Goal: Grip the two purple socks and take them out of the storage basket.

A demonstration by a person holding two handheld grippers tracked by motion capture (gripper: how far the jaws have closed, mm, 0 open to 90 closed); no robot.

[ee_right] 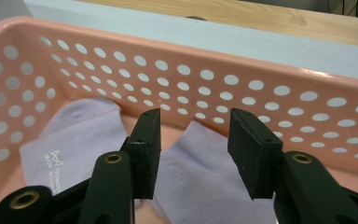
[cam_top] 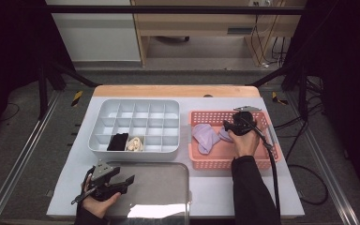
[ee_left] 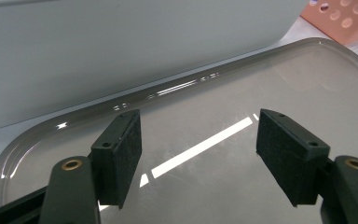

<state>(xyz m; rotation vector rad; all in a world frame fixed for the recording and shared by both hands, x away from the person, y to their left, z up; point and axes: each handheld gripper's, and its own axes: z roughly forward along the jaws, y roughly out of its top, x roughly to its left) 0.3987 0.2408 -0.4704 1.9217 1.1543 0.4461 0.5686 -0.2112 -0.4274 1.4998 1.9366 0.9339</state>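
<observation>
- Right gripper [cam_top: 228, 125] hangs inside the pink basket [cam_top: 262, 161], jaws parted to a middling gap with nothing between them; in the right gripper view they sit just above a lavender sock [ee_right: 200, 182].
- Left gripper [cam_top: 127, 181] rests over the grey tray [cam_top: 168, 187], which lies just in front of the white divided organiser [cam_top: 136, 125]; its jaws are wide and hold nothing.
- Taking the organiser as my landmark: the basket stands just to its right, the tray just in front of it.
- I count 2 lavender socks in the basket, the second sock [cam_top: 205, 137] lying nearer the organiser, the 2 touching or nearly so.
- I count 2 filled compartments in the organiser's front row: 1 black rolled bundle [cam_top: 118, 141] and 1 cream bundle [cam_top: 134, 144] right beside it. All other compartments look bare.
- My judgement: the work is sorting socks into the organiser, and it is roughly halfway, with 2 bundles stowed and 2 socks still to lift out.
- The tray carries nothing, so no sock is staged there yet.
- 2 grippers, 1 basket, 1 tray, 1 organiser in all.
</observation>
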